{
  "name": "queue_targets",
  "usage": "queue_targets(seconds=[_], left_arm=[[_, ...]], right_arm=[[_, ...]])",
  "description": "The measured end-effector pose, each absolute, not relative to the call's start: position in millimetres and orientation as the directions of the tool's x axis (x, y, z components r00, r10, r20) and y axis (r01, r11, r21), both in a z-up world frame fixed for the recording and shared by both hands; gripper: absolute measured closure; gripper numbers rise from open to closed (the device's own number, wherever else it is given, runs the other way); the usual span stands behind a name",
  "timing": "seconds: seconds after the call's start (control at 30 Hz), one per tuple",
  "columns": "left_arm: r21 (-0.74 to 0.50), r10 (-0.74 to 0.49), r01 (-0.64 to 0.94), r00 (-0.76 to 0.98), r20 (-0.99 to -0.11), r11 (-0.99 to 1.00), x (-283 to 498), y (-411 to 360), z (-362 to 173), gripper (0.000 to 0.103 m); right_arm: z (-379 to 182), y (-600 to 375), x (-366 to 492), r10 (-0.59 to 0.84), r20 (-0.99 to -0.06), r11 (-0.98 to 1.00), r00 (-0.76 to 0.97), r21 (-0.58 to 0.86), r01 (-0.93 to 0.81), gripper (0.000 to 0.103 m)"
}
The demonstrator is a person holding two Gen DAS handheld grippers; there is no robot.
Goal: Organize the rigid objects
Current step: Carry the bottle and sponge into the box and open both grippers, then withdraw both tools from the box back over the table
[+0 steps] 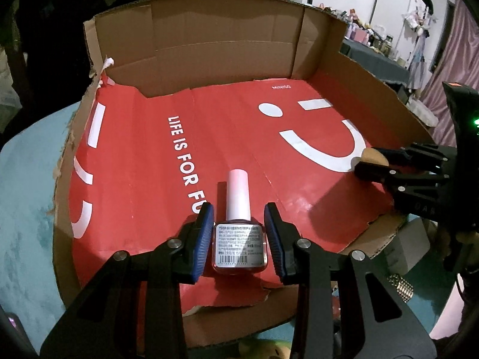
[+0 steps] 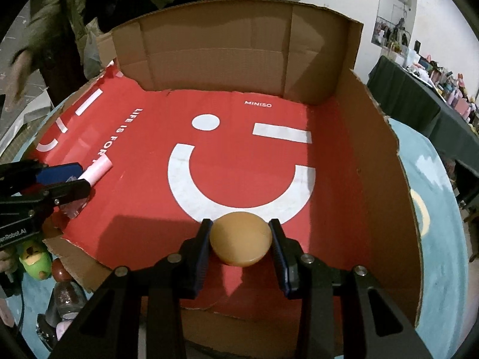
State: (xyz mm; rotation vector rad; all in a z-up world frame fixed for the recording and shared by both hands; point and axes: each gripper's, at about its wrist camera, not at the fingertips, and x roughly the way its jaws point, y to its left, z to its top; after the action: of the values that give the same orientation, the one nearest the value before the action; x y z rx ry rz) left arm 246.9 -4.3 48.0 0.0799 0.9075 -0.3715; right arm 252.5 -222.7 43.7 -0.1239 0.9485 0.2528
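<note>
A nail polish bottle [image 1: 239,236] with a pale pink cap and a barcode label lies on the red liner of an open cardboard box [image 1: 227,48]. My left gripper [image 1: 239,239] straddles it, with small gaps between the blue pads and the glass. It also shows in the right wrist view [image 2: 70,179], with the bottle's cap [image 2: 95,172] sticking out. A tan round disc [image 2: 241,239] lies on the red liner between the fingers of my right gripper [image 2: 241,243], pads at its edges. In the left wrist view the right gripper [image 1: 371,161] is at the box's right side with the disc [image 1: 372,155].
The box [image 2: 377,161] has tall walls at the back and right and a low torn front edge. It sits on a light blue surface [image 1: 27,197]. A green toy [image 2: 34,261] and a glitter bottle [image 2: 67,299] lie outside the front left corner. A person [image 2: 60,15] stands behind.
</note>
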Motion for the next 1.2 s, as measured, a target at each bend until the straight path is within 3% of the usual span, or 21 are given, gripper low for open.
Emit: queue_targets(seconds=[0.37,0.57,0.7,0.8,1.2], left_arm=[[-0.103,-0.284,0.334,0.557,-0.781,0.937,247.1,-3.4,48.2,0.07],[-0.118,-0.293,0.328,0.556,-0.778,0.937,246.7,-2.2,48.3,0.069],[-0.128,-0.301,0.319,0.581,-0.756,0.939,243.3,-0.4,52.7,0.05],[-0.122,-0.304,0.324,0.601,-0.739,0.938,240.6,-1.1,57.7,0.048],[-0.124,-0.312,0.306,0.704,-0.638,0.944,213.7,5.5,97.0,0.024]], right_arm=[[44.0,-223.7,252.3,0.162,-0.815,0.963,0.557,0.008,-0.268,0.062],[44.1,-220.7,251.5,0.18,-0.816,0.96,0.55,0.022,-0.28,0.051],[44.2,-221.1,250.3,0.19,-0.813,0.96,0.55,0.037,-0.277,0.048],[46.9,-221.8,248.9,0.198,-0.809,0.961,0.554,0.048,-0.274,0.047],[88.5,-215.6,224.1,0.189,-0.74,0.961,0.646,0.005,-0.277,0.026]])
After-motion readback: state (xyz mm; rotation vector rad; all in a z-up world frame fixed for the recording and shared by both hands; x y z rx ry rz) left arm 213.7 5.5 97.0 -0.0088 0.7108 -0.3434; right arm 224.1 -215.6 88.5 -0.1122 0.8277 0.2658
